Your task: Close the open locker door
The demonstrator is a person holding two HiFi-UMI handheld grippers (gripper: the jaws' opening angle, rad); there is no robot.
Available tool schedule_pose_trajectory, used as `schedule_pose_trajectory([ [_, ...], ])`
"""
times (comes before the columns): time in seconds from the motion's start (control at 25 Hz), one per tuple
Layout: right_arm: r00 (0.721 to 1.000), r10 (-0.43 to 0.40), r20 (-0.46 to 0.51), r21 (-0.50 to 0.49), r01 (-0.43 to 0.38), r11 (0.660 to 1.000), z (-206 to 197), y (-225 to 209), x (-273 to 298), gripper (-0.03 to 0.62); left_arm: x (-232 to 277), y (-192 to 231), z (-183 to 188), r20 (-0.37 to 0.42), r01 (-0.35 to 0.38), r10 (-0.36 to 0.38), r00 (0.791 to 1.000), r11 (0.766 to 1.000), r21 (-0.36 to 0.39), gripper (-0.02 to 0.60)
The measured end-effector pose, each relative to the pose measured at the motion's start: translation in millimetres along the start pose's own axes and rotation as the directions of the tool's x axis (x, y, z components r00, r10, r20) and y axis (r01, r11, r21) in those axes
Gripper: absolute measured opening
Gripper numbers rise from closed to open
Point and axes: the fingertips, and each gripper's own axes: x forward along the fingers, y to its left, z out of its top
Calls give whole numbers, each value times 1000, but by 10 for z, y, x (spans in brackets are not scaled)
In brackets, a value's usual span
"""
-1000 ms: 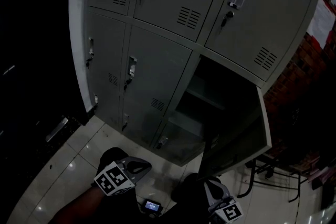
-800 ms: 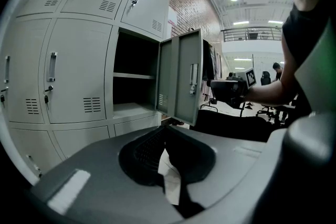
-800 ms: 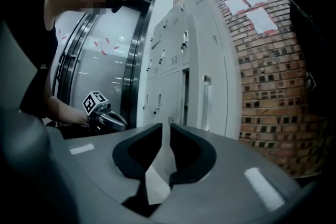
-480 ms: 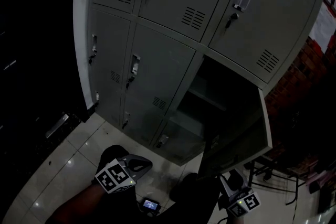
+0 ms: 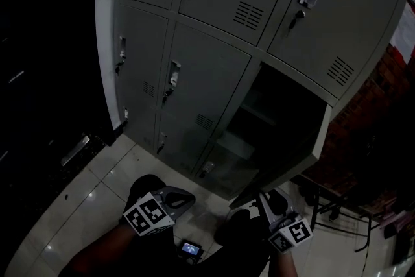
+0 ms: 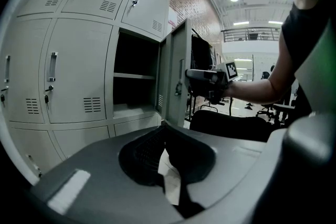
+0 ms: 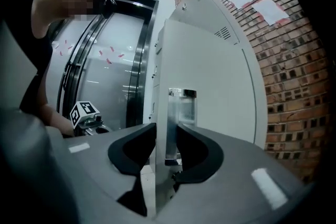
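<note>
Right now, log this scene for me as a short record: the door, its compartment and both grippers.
locker door: open, swung out from the right-hand column
compartment: looks empty, one shelf inside
right gripper: jaws closing on the door's free edge, beside the handle
left gripper: jaws together, nothing between them, clear of the door
task state: door not yet shut

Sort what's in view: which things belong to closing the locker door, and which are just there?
In the job: open locker door; right gripper, jaws closing over the door's edge.
Just there: left gripper, shut and empty; closed lockers; taped papers; small lit-screen device.
</note>
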Motion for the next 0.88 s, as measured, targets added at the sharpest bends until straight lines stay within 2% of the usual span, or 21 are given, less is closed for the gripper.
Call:
schedule_pose_trajectory([
  [0.36,999,-29,-42,-19,28,999,-96,-105,1061,117,10,9,-19,-2,-3,3,1000,1000,5,12],
  [0.6,991,-101,-91,-104,92,990,-160,-425,1612,116,12,-3,3,-2,4,-4,1000,1000,3,12],
  [0.88,962,-241,-128,-121,226,967,-142,-935,2039,104,20,-19,-7,-3,5,-5,1000,1000,3,12],
])
